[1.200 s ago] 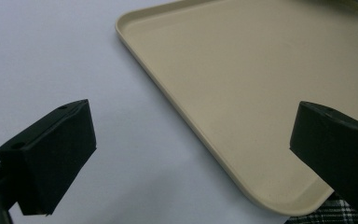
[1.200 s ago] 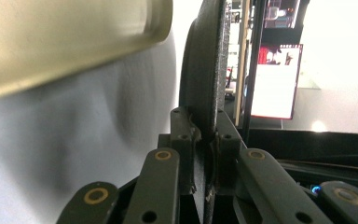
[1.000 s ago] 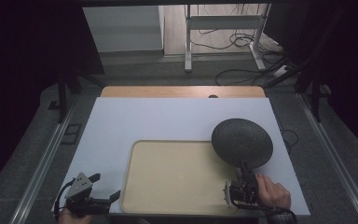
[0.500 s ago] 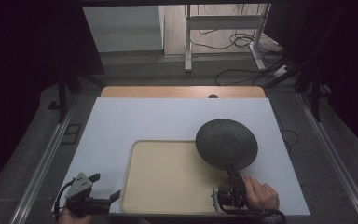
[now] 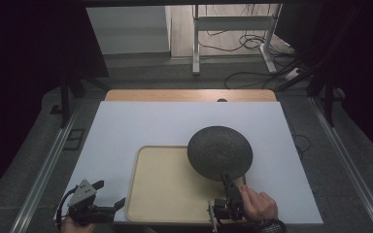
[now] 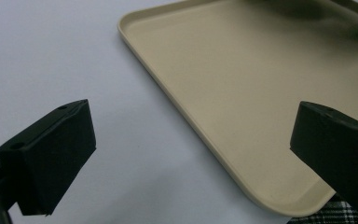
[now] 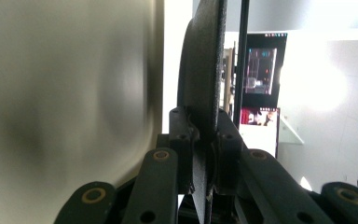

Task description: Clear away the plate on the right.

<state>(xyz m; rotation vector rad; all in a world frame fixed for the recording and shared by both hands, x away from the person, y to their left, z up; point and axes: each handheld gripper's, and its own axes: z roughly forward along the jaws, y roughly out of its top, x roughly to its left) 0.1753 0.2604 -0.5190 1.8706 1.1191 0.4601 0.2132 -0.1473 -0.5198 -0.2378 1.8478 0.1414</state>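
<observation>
Clamping the near rim of a dark round plate (image 5: 219,152), the right gripper (image 5: 227,183) is holding it above a beige tray (image 5: 162,194) — the left gripper (image 5: 108,194), jaws spread wide and empty, is resting just beside the tray.

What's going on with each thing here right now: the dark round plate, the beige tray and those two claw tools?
Dark round plate: gripped at its near rim, lifted above the tray's far right part.
Beige tray: flat on the white table sheet, nothing resting on its bare surface.
Right gripper: jaws shut on the plate's edge, held by a hand.
Left gripper: jaws wide open, holding nothing, beside the tray's near left corner.
</observation>
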